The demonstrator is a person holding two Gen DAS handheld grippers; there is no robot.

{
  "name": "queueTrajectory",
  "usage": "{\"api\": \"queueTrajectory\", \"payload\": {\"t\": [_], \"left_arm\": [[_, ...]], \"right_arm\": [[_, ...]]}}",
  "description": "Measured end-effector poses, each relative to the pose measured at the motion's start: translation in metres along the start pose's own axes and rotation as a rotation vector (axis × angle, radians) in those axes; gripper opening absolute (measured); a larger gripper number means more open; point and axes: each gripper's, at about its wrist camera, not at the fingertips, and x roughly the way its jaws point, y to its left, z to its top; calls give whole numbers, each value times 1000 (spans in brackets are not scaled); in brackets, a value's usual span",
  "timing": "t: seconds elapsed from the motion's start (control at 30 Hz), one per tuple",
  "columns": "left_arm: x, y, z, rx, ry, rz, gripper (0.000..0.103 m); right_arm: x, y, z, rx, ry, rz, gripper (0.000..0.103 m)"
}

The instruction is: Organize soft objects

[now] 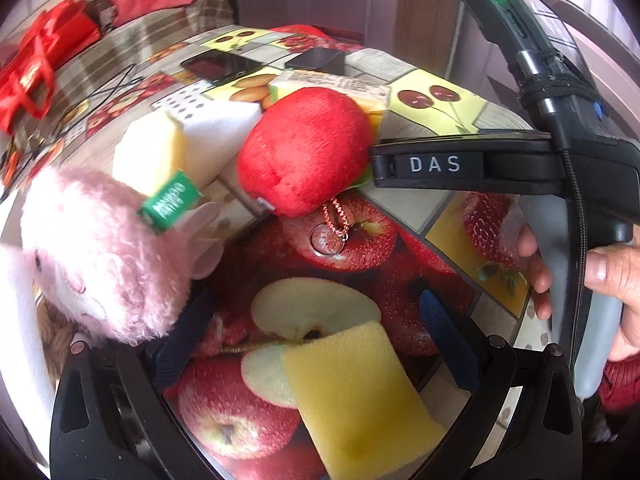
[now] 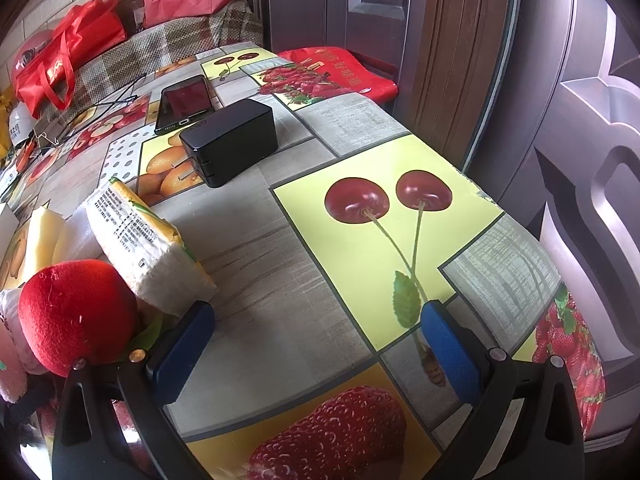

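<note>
My left gripper (image 1: 314, 342) is open, low over the fruit-print tablecloth. A flat yellow sponge (image 1: 356, 396) lies between its blue pads (image 1: 448, 340), touching neither. A pink plush toy (image 1: 100, 264) with a green tag sits at the left. Behind it are a white and yellow sponge block (image 1: 172, 148) and a red plush apple (image 1: 308, 152). The right tool's black body (image 1: 440, 164) reaches in from the right, its tip beside the apple. My right gripper (image 2: 318, 354) is open and holds nothing. The red plush apple (image 2: 76, 312) is just outside its left finger.
A wrapped tissue pack (image 2: 140, 248) leans behind the apple. Further back are a black box (image 2: 232, 140) and a phone (image 2: 184, 100). Red bags (image 2: 60, 60) sit on a checked sofa at far left. A door (image 2: 540, 120) stands past the table's right edge (image 2: 520, 220).
</note>
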Motion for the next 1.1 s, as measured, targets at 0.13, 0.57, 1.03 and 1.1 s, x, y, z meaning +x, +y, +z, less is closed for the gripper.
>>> {"api": "queueTrajectory", "payload": {"t": [0.13, 0.57, 1.03, 1.1], "left_arm": [[7, 28, 12, 30, -8, -57, 102], [-62, 7, -32, -86, -165, -91, 102], [-146, 117, -94, -448, -344, 118, 103], [-144, 114, -98, -426, -332, 134, 103]], "right_arm": [[3, 7, 2, -21, -3, 6, 103], [-1, 2, 0, -6, -12, 52, 103], [-71, -45, -20, 99, -351, 536, 103], [-75, -37, -20, 27, -344, 554, 103]]}}
